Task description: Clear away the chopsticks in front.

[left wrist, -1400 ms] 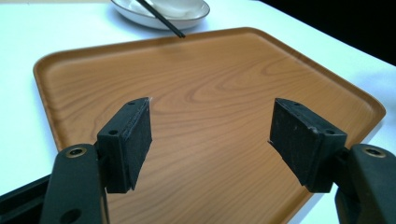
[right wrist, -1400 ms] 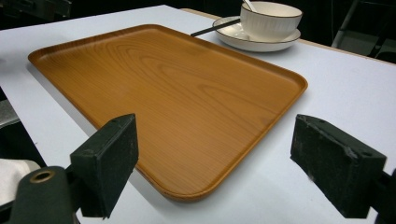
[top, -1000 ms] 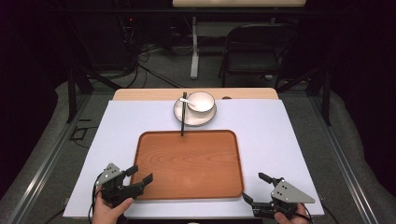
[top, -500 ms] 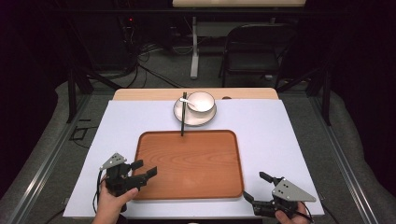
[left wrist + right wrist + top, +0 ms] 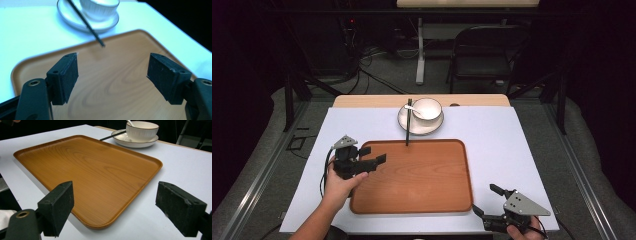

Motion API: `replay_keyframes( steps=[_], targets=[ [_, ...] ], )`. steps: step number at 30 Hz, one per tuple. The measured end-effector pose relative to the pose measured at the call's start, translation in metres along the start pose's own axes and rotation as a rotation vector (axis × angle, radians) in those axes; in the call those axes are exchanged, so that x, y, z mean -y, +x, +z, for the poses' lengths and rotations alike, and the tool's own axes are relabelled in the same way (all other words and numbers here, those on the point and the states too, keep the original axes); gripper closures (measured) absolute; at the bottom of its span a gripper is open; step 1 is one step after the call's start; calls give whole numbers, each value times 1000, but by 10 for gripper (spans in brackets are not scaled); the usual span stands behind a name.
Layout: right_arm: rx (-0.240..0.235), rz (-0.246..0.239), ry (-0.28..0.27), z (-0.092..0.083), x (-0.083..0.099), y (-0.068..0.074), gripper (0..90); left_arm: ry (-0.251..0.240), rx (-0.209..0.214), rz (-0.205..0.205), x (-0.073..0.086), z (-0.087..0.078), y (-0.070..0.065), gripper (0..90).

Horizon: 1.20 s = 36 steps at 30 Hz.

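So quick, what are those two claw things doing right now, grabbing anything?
Left gripper: open, holding nothing, jaws over the wooden tray.
Right gripper: open, holding nothing, by the tray's near right corner.

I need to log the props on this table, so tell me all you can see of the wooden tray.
The wooden tray is a flat rectangle with rounded corners and a low raised rim, orange-brown with visible grain. It lies empty on the white table cover. A black chopstick, leaning from the plate behind, reaches over its far rim.
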State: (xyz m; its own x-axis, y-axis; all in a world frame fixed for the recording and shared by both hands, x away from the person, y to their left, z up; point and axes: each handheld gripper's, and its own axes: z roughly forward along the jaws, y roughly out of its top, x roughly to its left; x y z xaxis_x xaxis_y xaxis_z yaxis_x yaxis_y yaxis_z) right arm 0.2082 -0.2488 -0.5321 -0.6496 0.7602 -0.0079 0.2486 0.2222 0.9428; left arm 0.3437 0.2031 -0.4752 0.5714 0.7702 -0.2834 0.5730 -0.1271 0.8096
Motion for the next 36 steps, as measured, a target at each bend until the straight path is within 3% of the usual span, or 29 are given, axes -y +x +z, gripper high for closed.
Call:
replay_keyframes(
  steps=[4,7,11,14,16,21,25,29,35,36],
  targets=[
    [2,-5,-3,0,0,0,142,1,-7,13,-14,5,0,255],
    [5,-5,-6,-1,0,0,142,35,-29,25,-27,16,2,283],
    [8,-4,-10,-1,0,0,142,58,-63,26,-31,27,4,321],
    [14,-7,-16,-2,0,0,142,75,-63,22,-35,38,5,348],
    [17,-6,-18,-3,0,-1,142,87,-47,-31,-40,48,8,400],
    [19,-1,-16,-3,1,-2,143,117,-45,-68,-49,62,12,411],
    [20,0,-17,-3,1,-2,143,141,-71,-65,-58,74,13,412],
    [20,0,-17,-3,1,-2,142,135,-127,-63,-66,82,15,411],
    [18,-2,-17,-3,1,-2,142,131,-146,-138,-76,93,24,434],
    [19,-1,-18,-3,1,-2,142,127,-167,-142,-77,97,26,440]
  ],
)
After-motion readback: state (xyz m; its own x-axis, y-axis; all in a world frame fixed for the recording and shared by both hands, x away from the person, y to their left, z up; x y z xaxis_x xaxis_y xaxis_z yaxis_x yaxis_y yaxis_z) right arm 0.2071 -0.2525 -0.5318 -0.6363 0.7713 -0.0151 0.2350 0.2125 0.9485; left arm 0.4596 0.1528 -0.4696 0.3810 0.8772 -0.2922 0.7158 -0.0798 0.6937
